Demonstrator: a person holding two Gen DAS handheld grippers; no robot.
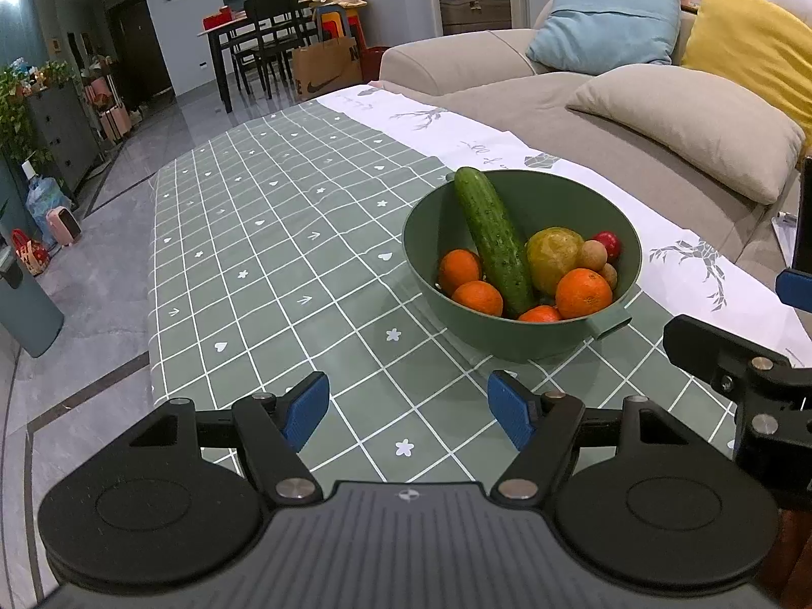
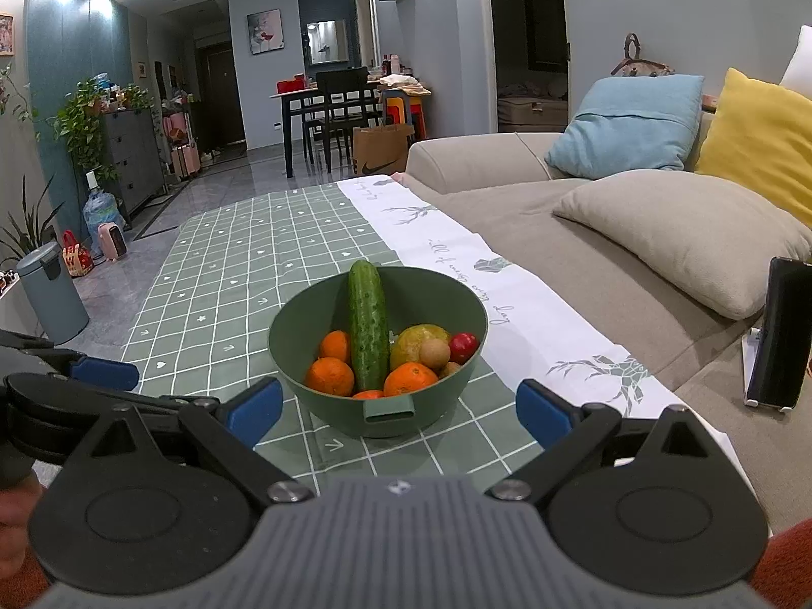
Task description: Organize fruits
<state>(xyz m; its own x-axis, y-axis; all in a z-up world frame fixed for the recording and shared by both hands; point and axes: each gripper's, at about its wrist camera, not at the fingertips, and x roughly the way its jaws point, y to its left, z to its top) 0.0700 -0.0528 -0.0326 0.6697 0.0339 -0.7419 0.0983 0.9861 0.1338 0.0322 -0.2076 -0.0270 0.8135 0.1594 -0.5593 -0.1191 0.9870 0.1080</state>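
A green bowl [image 1: 512, 340] [image 2: 304, 325] stands on the checked tablecloth. Inside it a cucumber [image 1: 492, 238] [image 2: 368, 325] leans against the far rim, among several oranges [image 1: 583, 292] [image 2: 330, 376], a yellow-green round fruit [image 1: 553, 256] [image 2: 413, 342], small brown fruits [image 1: 594, 255] [image 2: 434, 353] and a small red fruit [image 1: 609, 243] [image 2: 464, 346]. My left gripper [image 1: 408, 408] is open, empty, low over the cloth to the near left of the bowl. My right gripper [image 2: 398, 411] is open and empty, right in front of the bowl's handle tab [image 2: 390, 411].
The green checked table [image 1: 264, 233] [image 2: 228, 274] has a white runner [image 1: 457, 137] [image 2: 457, 248] along its sofa side. A beige sofa with cushions [image 1: 685, 122] [image 2: 680, 233] lies right of it. A phone on a stand [image 2: 776, 340] sits on the sofa seat.
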